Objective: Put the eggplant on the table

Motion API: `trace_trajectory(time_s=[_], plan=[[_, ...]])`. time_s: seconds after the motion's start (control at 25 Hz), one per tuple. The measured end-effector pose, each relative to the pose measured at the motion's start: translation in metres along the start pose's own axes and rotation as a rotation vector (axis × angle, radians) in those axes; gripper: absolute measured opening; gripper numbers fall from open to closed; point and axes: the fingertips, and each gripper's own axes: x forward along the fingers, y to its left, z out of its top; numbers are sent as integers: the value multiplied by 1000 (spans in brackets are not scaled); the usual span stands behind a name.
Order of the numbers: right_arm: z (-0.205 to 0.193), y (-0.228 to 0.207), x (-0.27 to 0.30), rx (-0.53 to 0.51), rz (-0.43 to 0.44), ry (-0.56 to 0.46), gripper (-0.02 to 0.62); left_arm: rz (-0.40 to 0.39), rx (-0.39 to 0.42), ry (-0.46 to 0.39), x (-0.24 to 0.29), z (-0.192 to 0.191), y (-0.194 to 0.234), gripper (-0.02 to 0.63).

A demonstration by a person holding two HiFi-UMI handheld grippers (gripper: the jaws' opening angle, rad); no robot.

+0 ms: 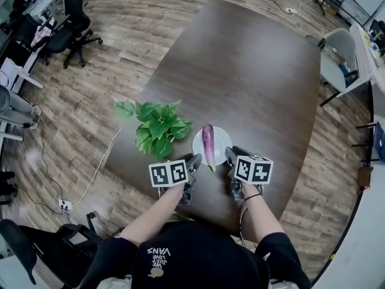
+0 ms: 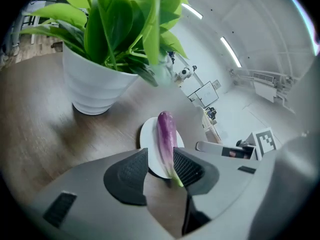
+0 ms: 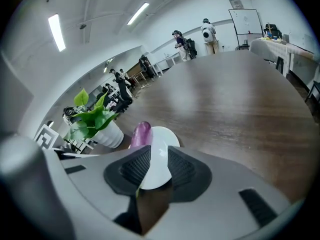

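Note:
A purple eggplant (image 1: 208,144) lies lengthwise on a small white plate (image 1: 220,138) near the front edge of the dark wooden table (image 1: 252,83). Its green stem points toward me. My left gripper (image 1: 194,163) hovers just left of the stem end, jaws open. In the left gripper view the eggplant (image 2: 166,134) and plate (image 2: 148,139) show through the gap of that gripper (image 2: 161,166), with no pad pressing on them. My right gripper (image 1: 231,156) hangs by the plate's right rim. Through the narrow gap of this gripper (image 3: 159,166) I see the plate (image 3: 162,139), with the eggplant (image 3: 141,133) beyond its left jaw.
A leafy plant (image 1: 157,128) in a white ribbed pot (image 2: 95,86) stands just left of the plate. Black office chairs (image 1: 72,23) and desks stand on the wooden floor at the far left, a white chair (image 1: 337,53) at the right. A cable runs to a power strip (image 1: 65,205).

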Motion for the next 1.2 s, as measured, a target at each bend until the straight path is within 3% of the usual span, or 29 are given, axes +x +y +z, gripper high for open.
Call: trace_trajectory(time_s=[0.6, 0.88, 1.2], plan=[[-8, 58, -64, -96, -44, -168, 97, -144, 215, -83, -66, 5, -45, 137], [-21, 83, -87, -106, -51, -238, 57, -171, 351, -156, -102, 5, -50, 61], [-39, 104, -104, -106, -58, -291, 30, -210, 478, -202, -131, -1, -59, 23]])
